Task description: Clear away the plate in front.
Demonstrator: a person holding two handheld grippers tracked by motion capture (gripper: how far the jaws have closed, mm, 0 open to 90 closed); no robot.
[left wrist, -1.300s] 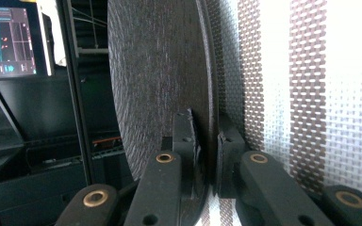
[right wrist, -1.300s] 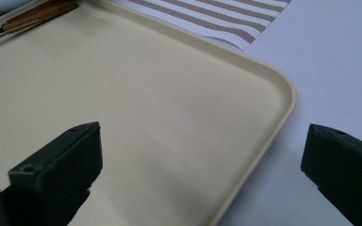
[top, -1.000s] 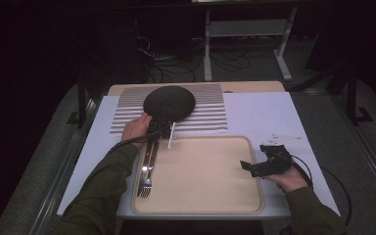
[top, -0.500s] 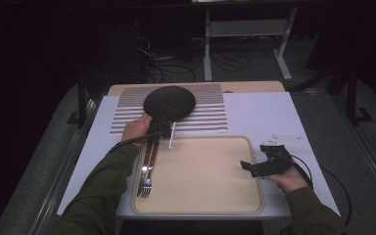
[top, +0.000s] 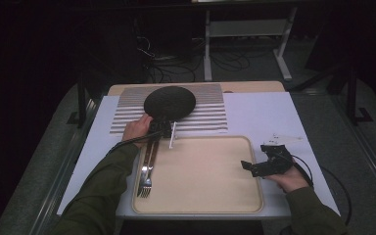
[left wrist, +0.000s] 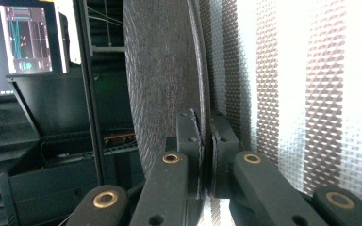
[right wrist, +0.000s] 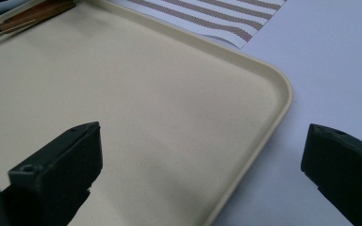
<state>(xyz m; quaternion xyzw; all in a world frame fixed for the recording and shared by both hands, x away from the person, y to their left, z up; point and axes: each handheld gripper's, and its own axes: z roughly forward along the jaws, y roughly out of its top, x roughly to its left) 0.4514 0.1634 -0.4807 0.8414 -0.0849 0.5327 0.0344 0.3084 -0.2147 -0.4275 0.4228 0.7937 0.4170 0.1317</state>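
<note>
From the high view I see the beige tray near the front edge of the white table cover. A striped mat lies just behind the tray, and a dark round plate sits on that mat, toward its left half. My left gripper is at the plate's near edge, just behind the tray's back-left corner, with my left hand beside it. A fork and another utensil with a brown handle lie along the tray's left rim. My right gripper rests over the tray's right rim, my right hand behind it.

In the left gripper view, the 2 jaws of the left gripper are clamped on the rim of the plate, which appears turned on edge because the camera is rolled, with the mat to its right.

In the right gripper view, the right gripper has its 2 jaws spread wide with nothing between them, 1 over the tray and 1 over the table cover just outside the tray's rounded corner. The mat is beyond the tray's far rim.
</note>
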